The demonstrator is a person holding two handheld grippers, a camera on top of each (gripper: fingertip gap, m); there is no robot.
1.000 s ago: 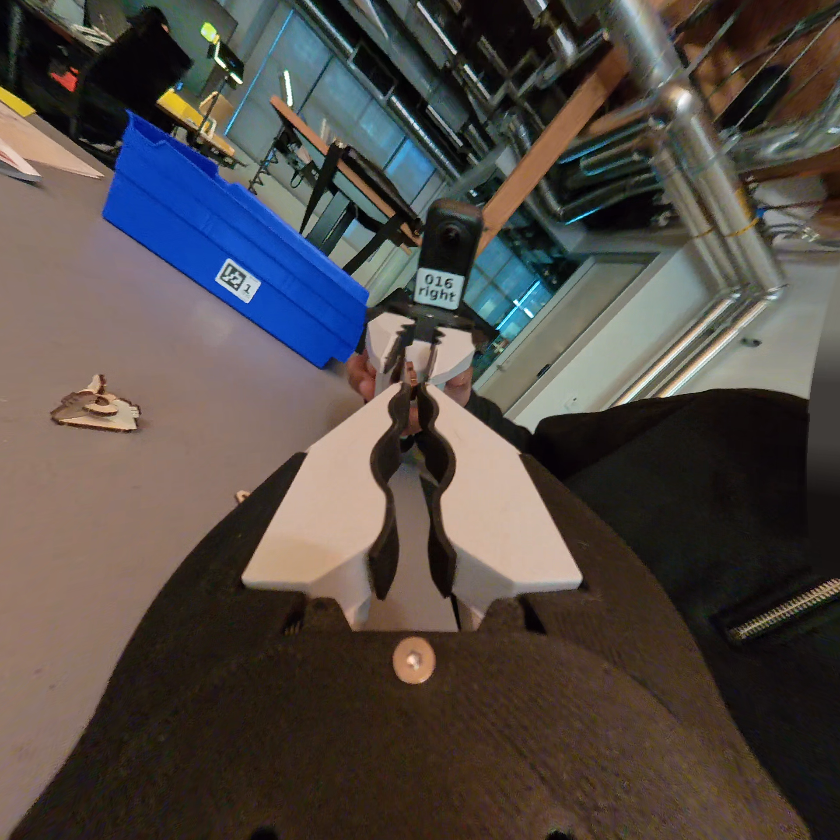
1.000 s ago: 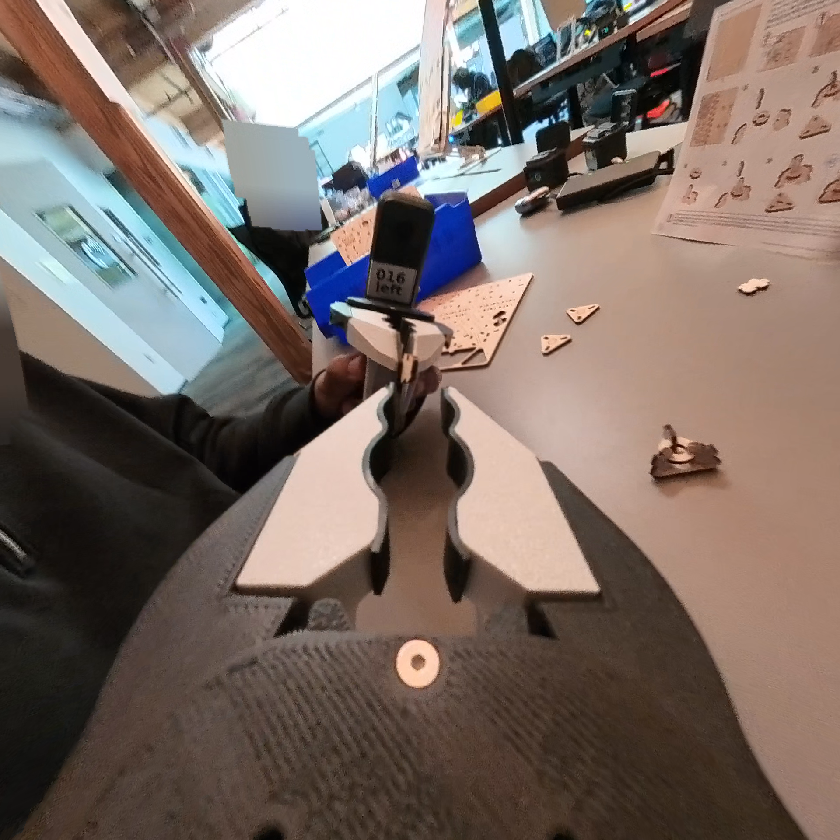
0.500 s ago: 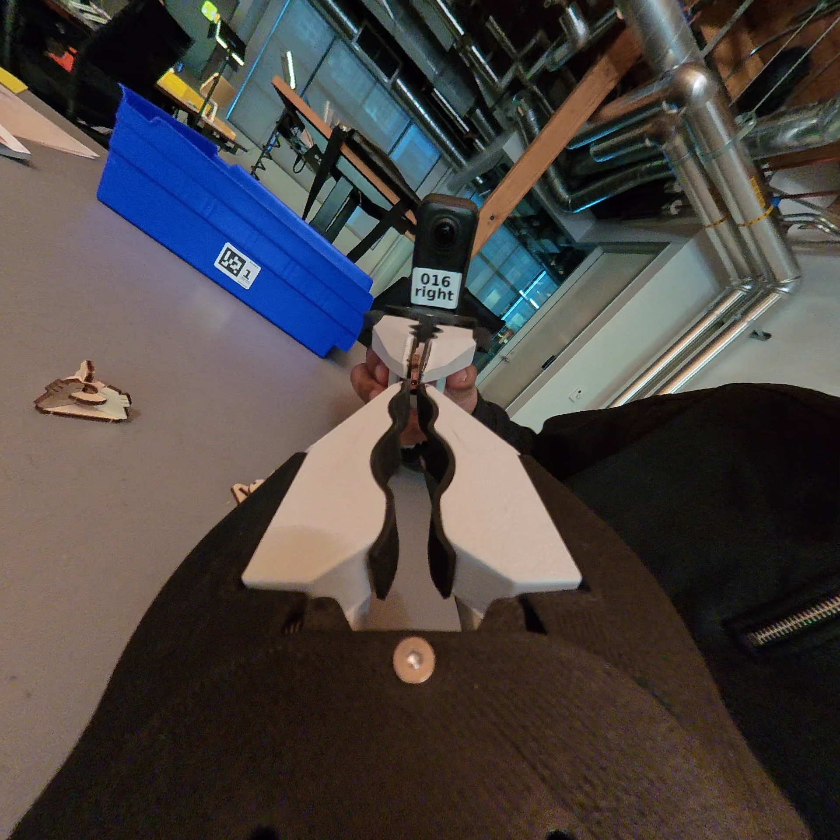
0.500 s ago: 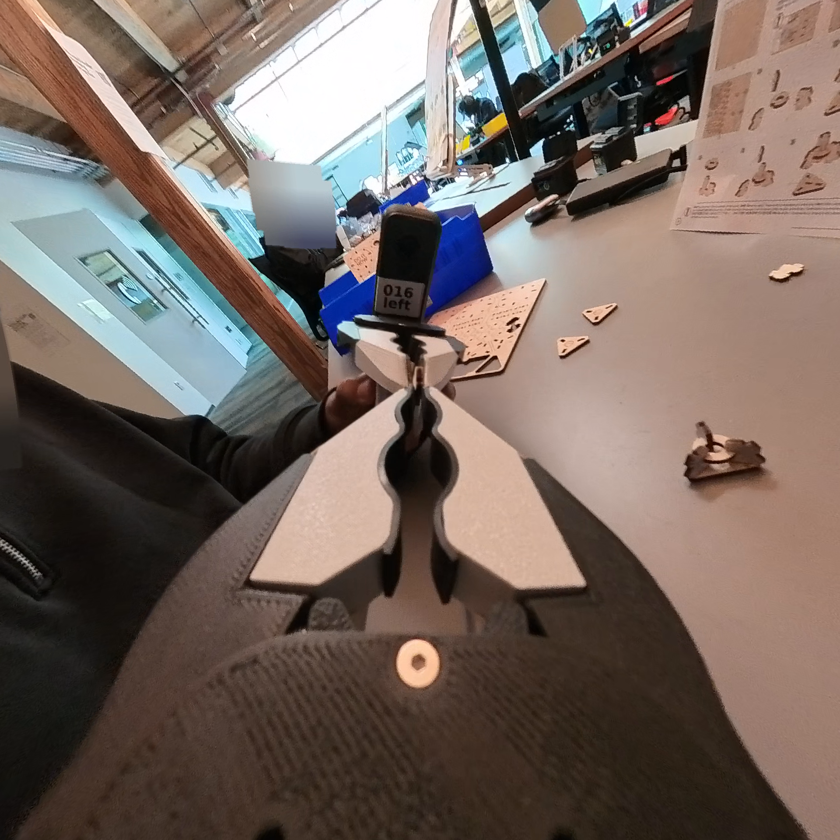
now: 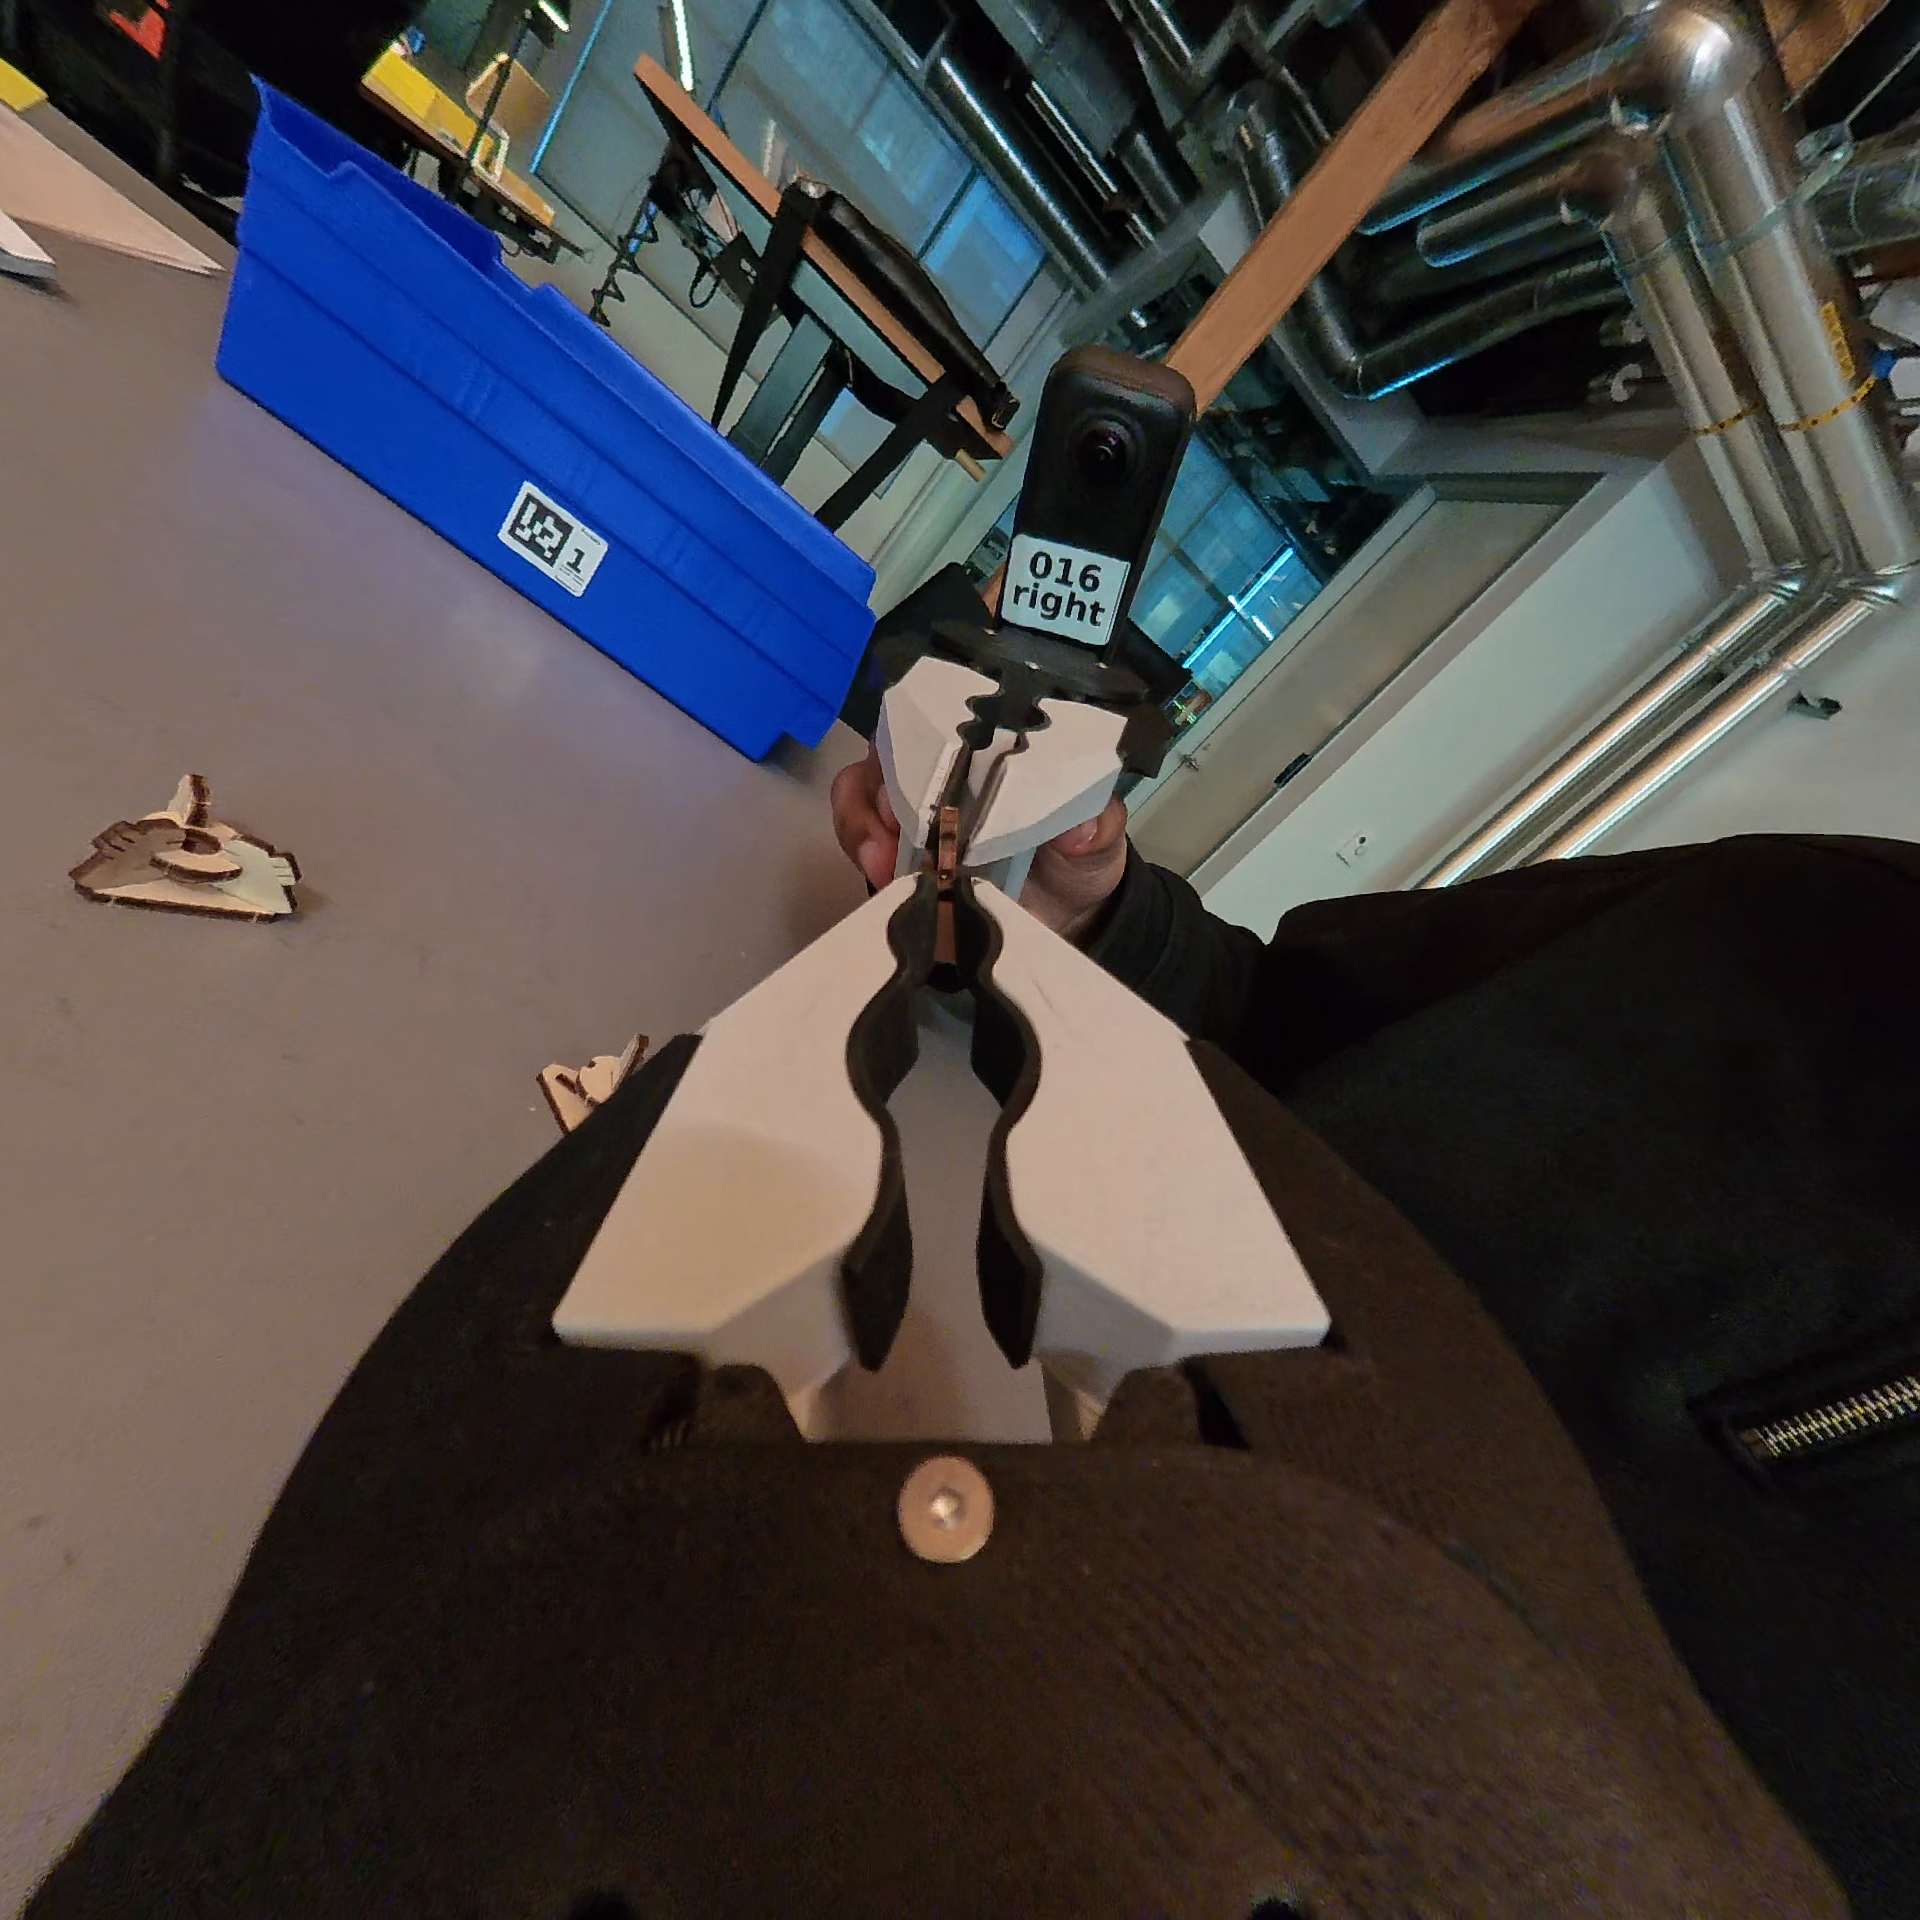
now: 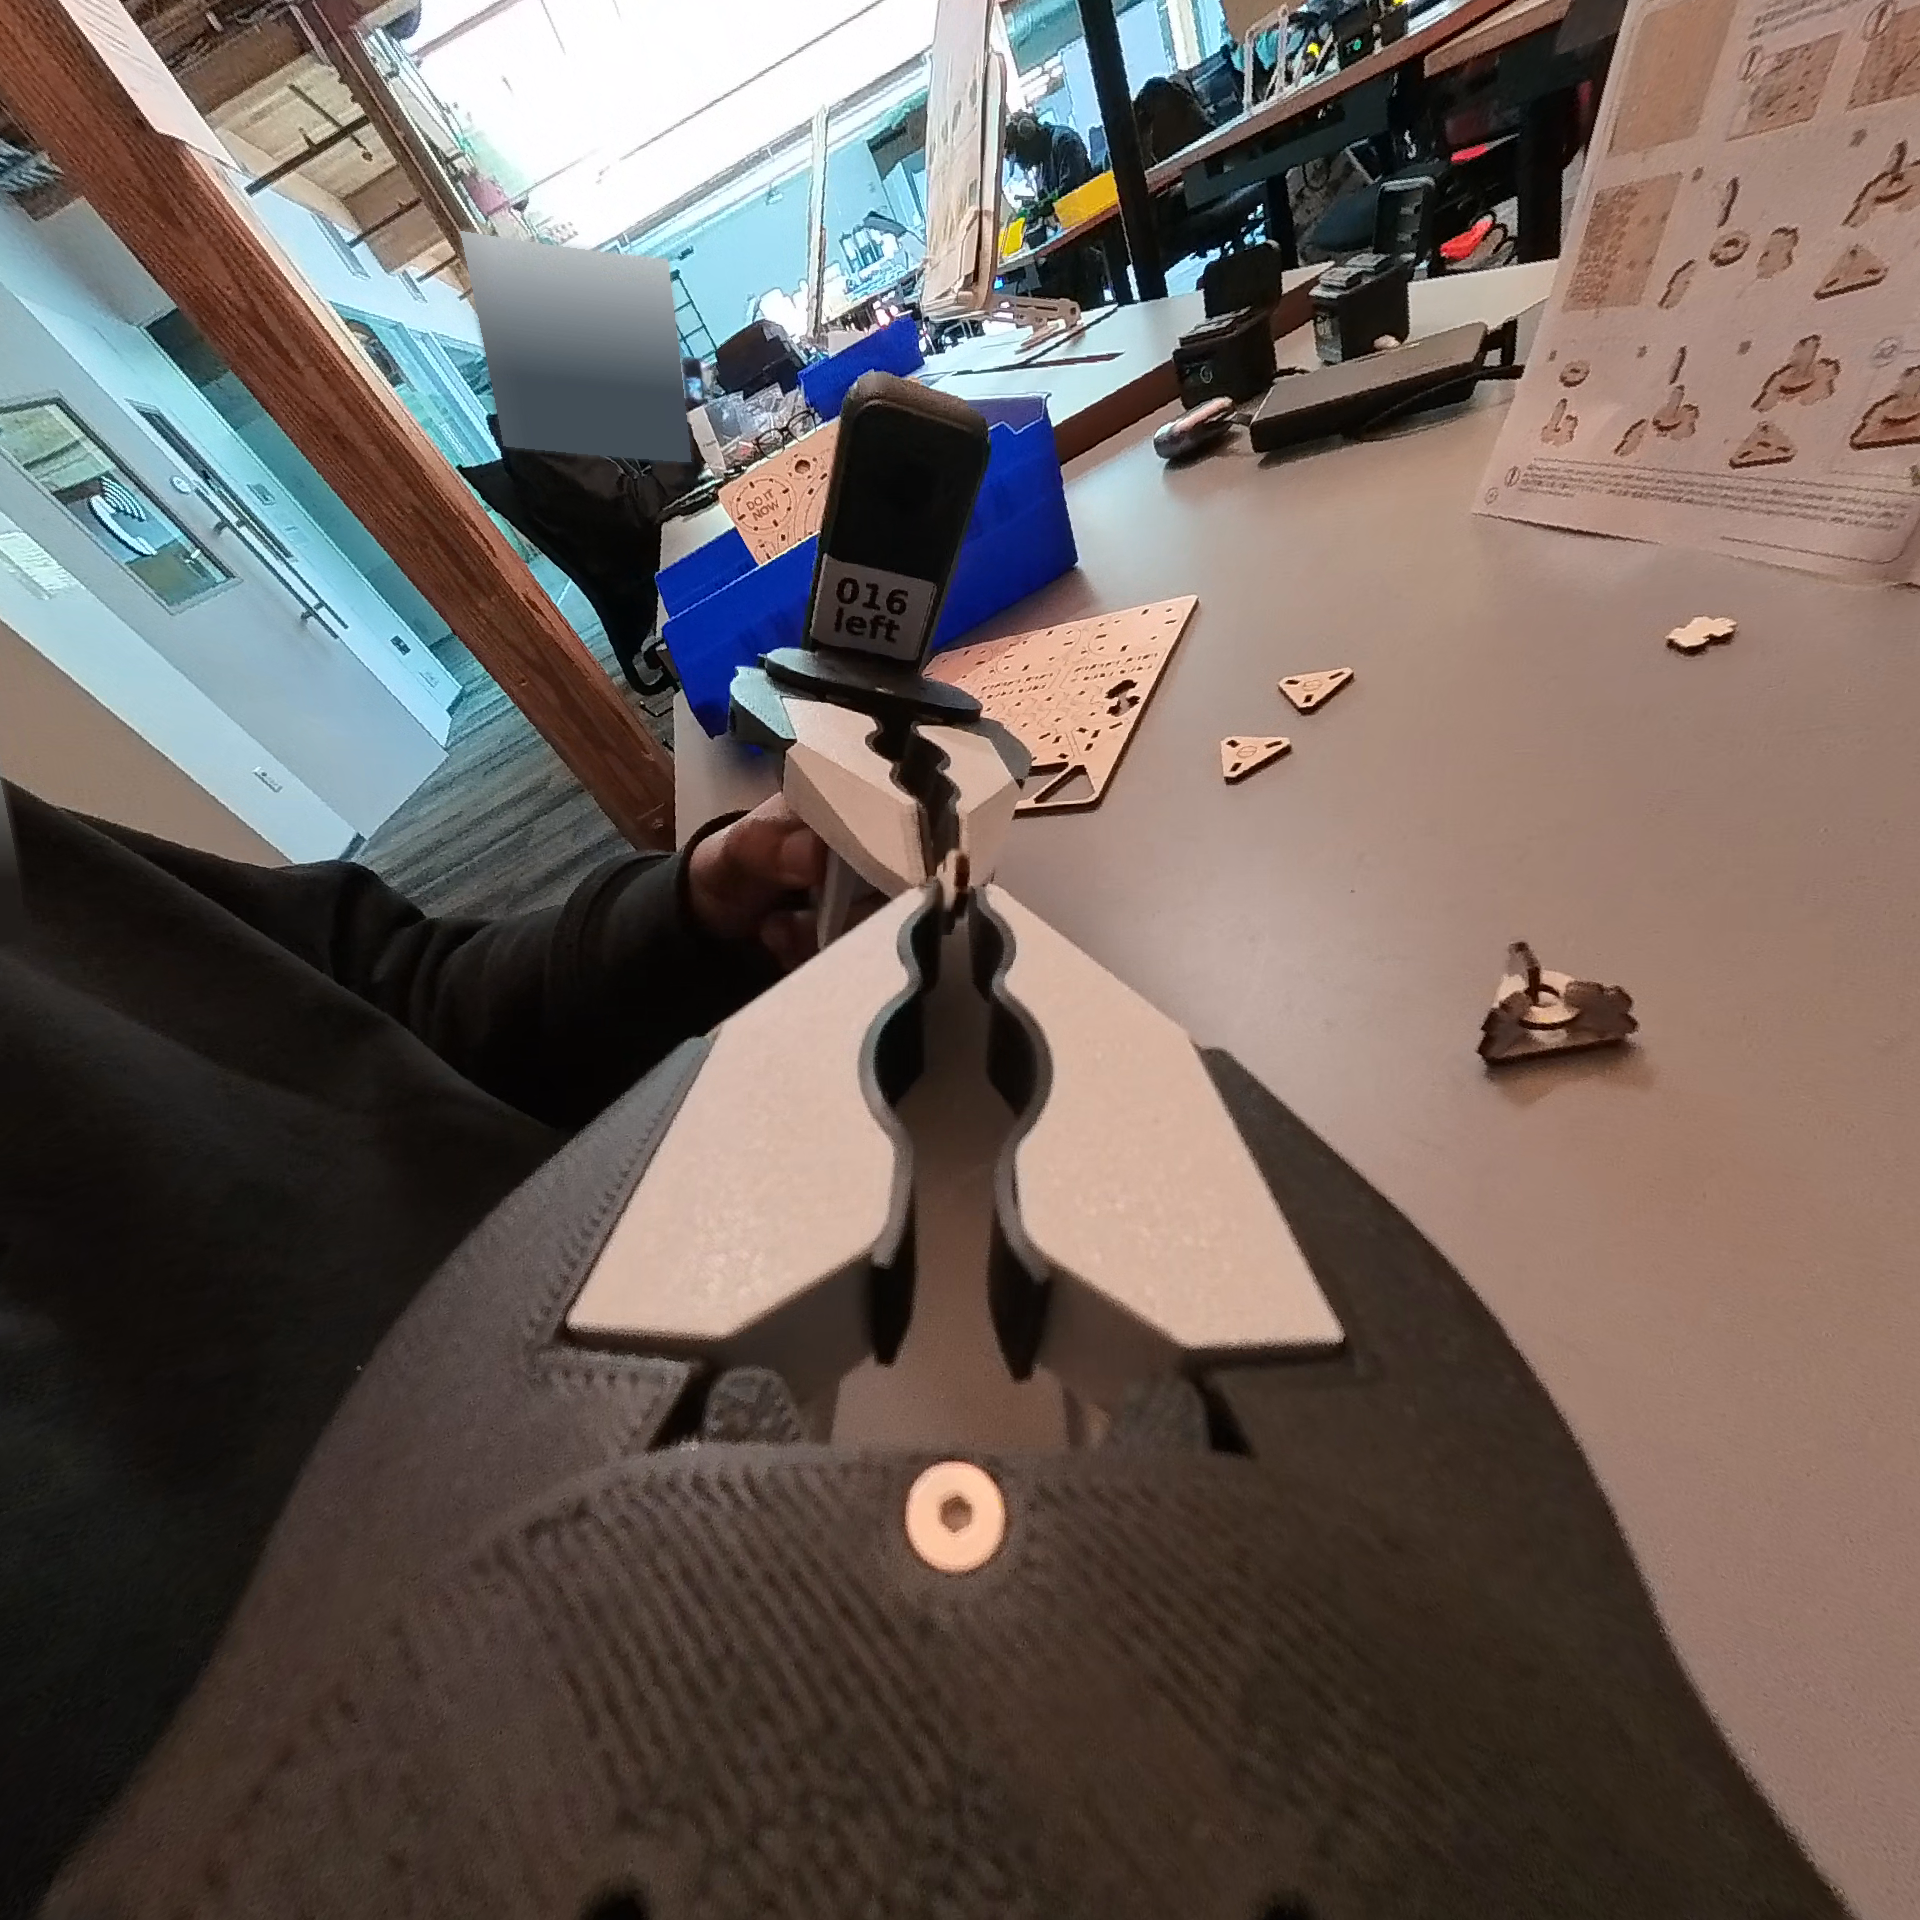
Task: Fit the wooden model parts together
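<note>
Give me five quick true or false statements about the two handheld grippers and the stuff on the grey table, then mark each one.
1. The left gripper and right gripper meet tip to tip on one thin brown wooden piece. True.
2. The blue plastic bin lies upside down on the floor. False: it stands on the grey table.
3. Two small flat wooden triangles lie on the table. True.
4. The printed instruction sheet is inside the bin. False: it lies on the table.
5. The right gripper is wide open. False: its fingers are closed together.
</note>
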